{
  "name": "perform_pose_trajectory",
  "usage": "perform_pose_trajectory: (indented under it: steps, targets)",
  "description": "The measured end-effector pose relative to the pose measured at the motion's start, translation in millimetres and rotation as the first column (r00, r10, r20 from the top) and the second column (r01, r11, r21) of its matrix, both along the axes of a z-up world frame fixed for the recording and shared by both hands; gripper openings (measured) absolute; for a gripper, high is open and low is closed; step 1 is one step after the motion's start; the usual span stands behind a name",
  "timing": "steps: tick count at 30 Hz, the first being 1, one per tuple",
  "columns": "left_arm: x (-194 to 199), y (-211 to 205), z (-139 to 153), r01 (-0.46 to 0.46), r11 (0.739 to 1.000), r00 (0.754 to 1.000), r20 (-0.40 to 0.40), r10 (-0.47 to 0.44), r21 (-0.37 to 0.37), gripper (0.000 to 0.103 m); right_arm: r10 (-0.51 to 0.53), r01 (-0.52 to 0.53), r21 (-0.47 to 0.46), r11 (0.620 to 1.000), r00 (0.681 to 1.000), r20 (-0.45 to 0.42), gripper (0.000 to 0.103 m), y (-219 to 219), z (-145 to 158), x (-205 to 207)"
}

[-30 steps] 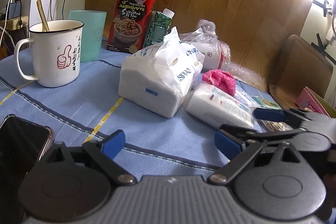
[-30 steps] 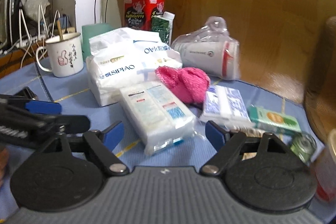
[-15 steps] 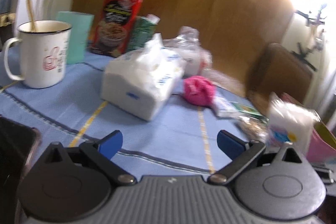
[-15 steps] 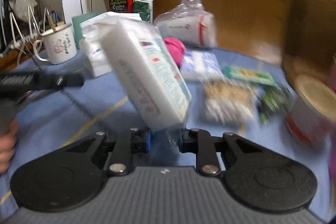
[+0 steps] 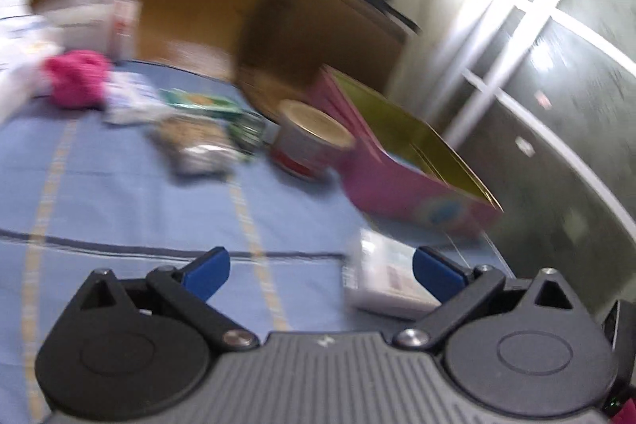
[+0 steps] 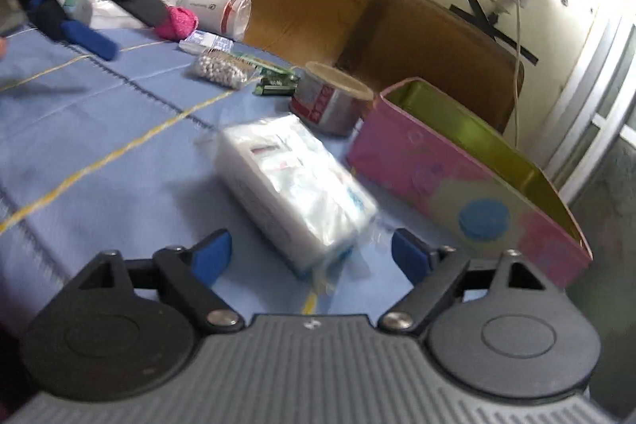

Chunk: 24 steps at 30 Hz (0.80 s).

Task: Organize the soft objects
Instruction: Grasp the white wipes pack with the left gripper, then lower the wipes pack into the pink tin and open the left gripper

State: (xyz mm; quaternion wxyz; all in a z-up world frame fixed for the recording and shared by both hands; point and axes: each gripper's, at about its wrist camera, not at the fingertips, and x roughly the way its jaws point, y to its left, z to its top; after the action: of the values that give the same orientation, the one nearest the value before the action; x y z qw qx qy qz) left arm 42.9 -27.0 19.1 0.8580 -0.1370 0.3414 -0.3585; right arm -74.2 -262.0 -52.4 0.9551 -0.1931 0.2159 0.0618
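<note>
A white plastic-wrapped tissue pack point(image 6: 294, 185) lies on the blue tablecloth just ahead of my open right gripper point(image 6: 312, 257), beside a pink tin box point(image 6: 469, 193) with a gold inside. The pack also shows in the left wrist view point(image 5: 385, 281) by the right finger of my open, empty left gripper point(image 5: 318, 269). A pink fuzzy cloth point(image 6: 177, 22) lies far left; it also shows in the left wrist view point(image 5: 77, 78). The left gripper's blue fingers point(image 6: 89, 38) show at upper left in the right wrist view.
A round can point(image 6: 330, 98), a bag of white beads point(image 6: 218, 68), a green packet point(image 6: 276, 80), a small tissue pack point(image 6: 204, 42) and a bagged cup point(image 6: 216, 6) lie behind. A brown chair point(image 6: 433, 38) stands past the table edge.
My right gripper carried the tissue pack to the right, set it down beside the pink box and opened. My left gripper swung right, toward the box.
</note>
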Motion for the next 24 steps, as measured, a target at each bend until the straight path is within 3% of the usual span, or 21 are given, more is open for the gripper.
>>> perform_pose_trajectory:
  steps: [3, 6, 8, 9, 10, 11, 12, 13, 20, 24]
  targets:
    - [0.7, -31.4, 4.0, 0.059, 0.997, 0.998, 0.018, -0.06, 0.052, 0.095, 0.024, -0.021, 0.116, 0.993, 0.999, -0.024, 0.09, -11.4, 2.3, -2.7]
    - [3.7, -59.3, 1.8, 0.121, 0.986, 0.992, 0.022, -0.125, 0.118, 0.078, 0.015, -0.001, 0.261, 0.965, 0.999, -0.052, 0.089, -21.2, 5.6, 5.9]
    - [6.4, -73.2, -6.7, 0.158, 0.975, 0.987, -0.019, -0.157, 0.153, 0.066, 0.019, 0.006, 0.339, 0.941, 0.997, -0.072, 0.088, -28.1, 5.2, 14.1]
    - [8.7, -79.4, -12.5, 0.182, 0.97, 0.983, -0.053, -0.176, 0.161, 0.062, 0.023, 0.009, 0.372, 0.928, 0.996, -0.082, 0.082, -31.5, 3.5, 19.4]
    - [11.1, -84.5, -18.3, 0.211, 0.965, 0.976, -0.09, -0.199, 0.155, 0.057, 0.028, 0.012, 0.391, 0.92, 0.995, -0.095, 0.067, -33.3, 1.5, 24.3]
    - [11.9, -87.3, -19.9, 0.214, 0.968, 0.974, -0.099, -0.202, 0.131, 0.058, 0.022, 0.012, 0.401, 0.916, 0.997, -0.08, 0.062, -34.0, 0.1, 26.6]
    - [12.9, -91.2, -17.8, 0.204, 0.969, 0.977, -0.094, -0.192, 0.142, 0.058, 0.017, 0.013, 0.403, 0.915, 0.997, -0.071, 0.049, -33.8, 0.2, 27.2]
    - [13.1, -96.5, -10.5, 0.205, 0.967, 0.978, -0.074, -0.196, 0.151, 0.056, 0.014, 0.013, 0.406, 0.914, 0.998, -0.064, 0.047, -34.7, 1.4, 29.8]
    - [40.4, -152.1, 54.2, 0.225, 0.962, 0.962, 0.12, -0.244, 0.155, 0.058, -0.087, 0.021, 0.436, 0.9, 0.988, 0.131, 0.047, -65.9, 42.2, 42.4]
    - [75.7, -200.6, 58.8, 0.212, 0.963, 0.955, 0.173, -0.24, 0.165, 0.059, -0.173, 0.081, 0.445, 0.892, 0.97, 0.17, 0.046, -94.4, 58.8, 80.1]
